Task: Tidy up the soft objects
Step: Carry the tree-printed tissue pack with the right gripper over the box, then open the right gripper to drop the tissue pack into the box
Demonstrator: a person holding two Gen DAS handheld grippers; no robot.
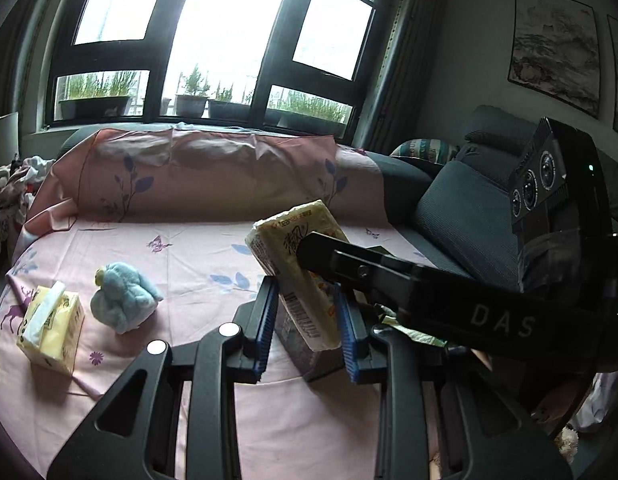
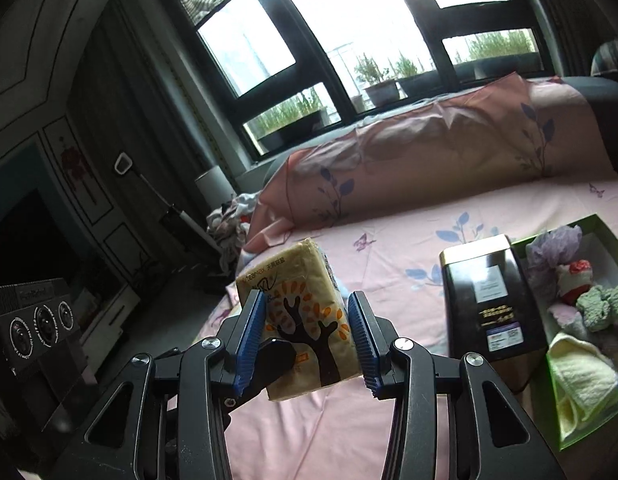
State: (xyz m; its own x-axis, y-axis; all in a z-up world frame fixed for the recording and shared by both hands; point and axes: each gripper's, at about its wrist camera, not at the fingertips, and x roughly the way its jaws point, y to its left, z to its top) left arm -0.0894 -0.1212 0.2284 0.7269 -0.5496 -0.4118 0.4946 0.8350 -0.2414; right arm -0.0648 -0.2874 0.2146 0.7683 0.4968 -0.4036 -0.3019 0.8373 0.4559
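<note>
Both grippers clamp the same tissue pack (image 1: 297,276), held tilted above the pink sheet (image 1: 189,264), clear of it. Left gripper (image 1: 309,320) is nearly closed, blue pads pinching the pack's narrow sides at its lower end. Right gripper (image 2: 307,344) is about half open, pads pressing the pack's (image 2: 309,320) wide faces; in the left view its black finger crosses over the pack from the right. On the sheet's near-left part sit a yellow tissue box (image 1: 51,328) and, just beside it, a rolled blue towel (image 1: 123,302), apart from each other. Middle of the sheet below the pack is bare, open up to the draped back cushions (image 1: 213,172). At the sheet's right edge, in the right view, a green box (image 2: 581,336) holds cloths and small plush items; a black box (image 2: 491,300) lies against its left wall. Grey cushions (image 1: 465,216) bound the far right side. Clothes (image 1: 13,184) are piled past the left edge.
</note>
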